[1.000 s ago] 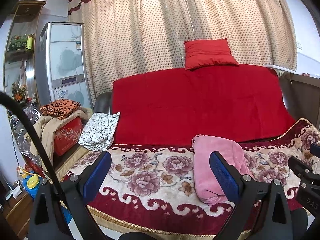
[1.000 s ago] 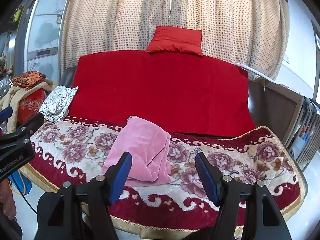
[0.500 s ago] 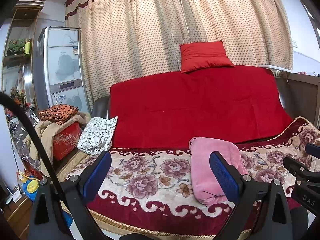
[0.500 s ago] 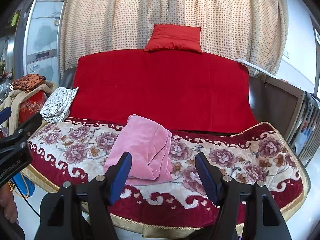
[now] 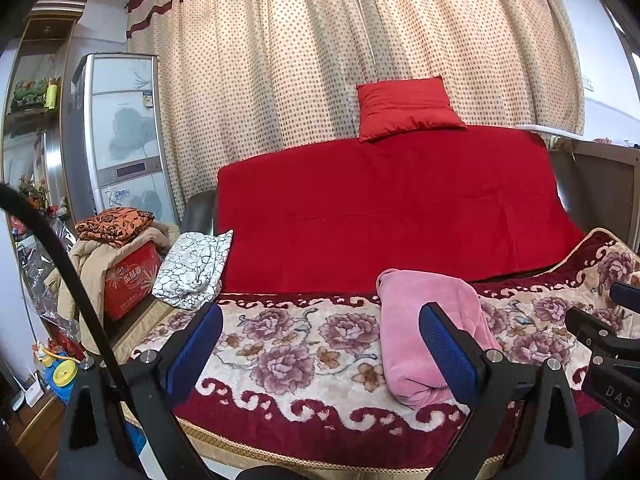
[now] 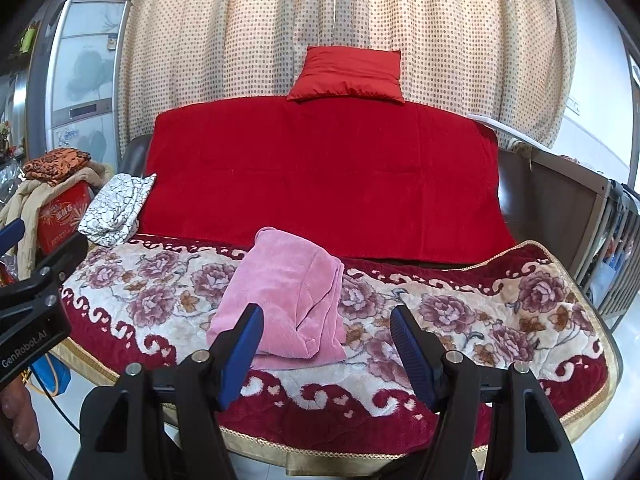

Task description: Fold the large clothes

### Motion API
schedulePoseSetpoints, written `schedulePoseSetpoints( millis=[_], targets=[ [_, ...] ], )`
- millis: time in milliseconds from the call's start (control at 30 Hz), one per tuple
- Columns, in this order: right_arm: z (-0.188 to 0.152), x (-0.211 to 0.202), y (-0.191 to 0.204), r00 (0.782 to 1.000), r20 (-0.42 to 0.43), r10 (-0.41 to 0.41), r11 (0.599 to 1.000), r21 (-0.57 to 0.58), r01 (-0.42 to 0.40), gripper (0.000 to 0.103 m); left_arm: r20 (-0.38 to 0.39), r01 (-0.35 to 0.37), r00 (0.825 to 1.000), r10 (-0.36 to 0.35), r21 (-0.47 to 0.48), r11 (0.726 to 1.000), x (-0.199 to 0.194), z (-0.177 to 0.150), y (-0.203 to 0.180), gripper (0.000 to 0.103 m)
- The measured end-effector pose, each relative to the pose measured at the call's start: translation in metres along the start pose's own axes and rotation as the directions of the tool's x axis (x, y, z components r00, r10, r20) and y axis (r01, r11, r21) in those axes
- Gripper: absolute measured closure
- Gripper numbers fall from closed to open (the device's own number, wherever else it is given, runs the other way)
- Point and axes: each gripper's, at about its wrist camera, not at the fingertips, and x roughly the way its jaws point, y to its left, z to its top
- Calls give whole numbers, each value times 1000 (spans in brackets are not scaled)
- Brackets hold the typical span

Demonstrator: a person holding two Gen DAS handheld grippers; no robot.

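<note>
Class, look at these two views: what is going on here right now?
A person holds a two-finger tool in each hand, in front of a sofa. The left tool and the right tool are both open and empty, short of the pink garment. The garment lies in a folded bundle on the floral blanket that covers the seat. Neither tool touches it.

A home living room: sofa, curtains, fridge

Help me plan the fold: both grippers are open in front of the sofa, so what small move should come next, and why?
Probably ease the right gripper forward and down to the near edge of the pink garment. It lies bunched on the floral blanket, both grippers hold nothing, and the left gripper faces bare blanket beside it.
</note>
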Motion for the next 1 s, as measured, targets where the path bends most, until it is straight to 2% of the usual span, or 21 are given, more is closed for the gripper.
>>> schedulePoseSetpoints(
  millis=[1000],
  targets=[
    [5,3,12,1000,-2,19,1000,-22,-19,33,-5,-11,1000,11,3,1000,7,-1,4,5]
  ],
)
